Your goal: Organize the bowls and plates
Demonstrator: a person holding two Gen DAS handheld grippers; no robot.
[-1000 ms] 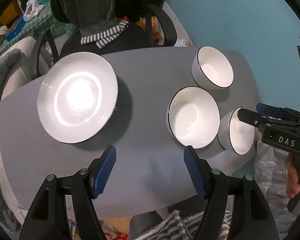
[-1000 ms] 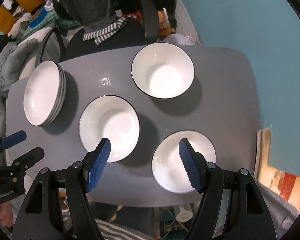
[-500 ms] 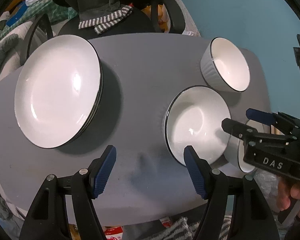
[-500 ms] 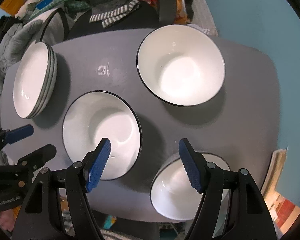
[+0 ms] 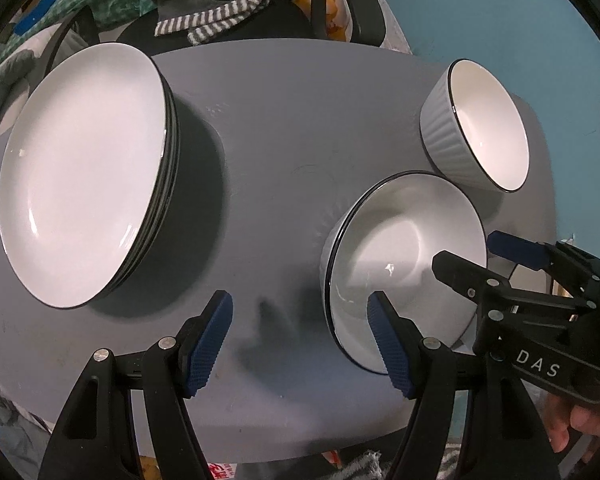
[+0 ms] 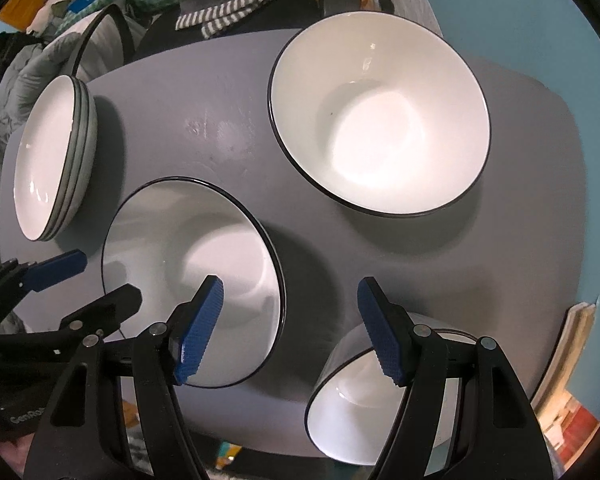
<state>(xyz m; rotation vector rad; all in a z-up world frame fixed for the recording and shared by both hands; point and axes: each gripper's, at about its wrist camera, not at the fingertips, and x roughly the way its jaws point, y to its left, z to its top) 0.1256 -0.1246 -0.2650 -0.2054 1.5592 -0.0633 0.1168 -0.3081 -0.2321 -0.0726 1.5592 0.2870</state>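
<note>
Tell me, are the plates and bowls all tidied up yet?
Partly. The plates already sit in one stack on the grey table. Nothing is in hand: the left gripper and right gripper are both open and empty above the table. The middle bowl, far bowl and near bowl stand apart, so they look like what's left.

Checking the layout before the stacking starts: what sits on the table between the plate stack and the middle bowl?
Nothing: in the left wrist view, bare grey table separates the plate stack from the middle bowl, with only shadows on it.
</note>
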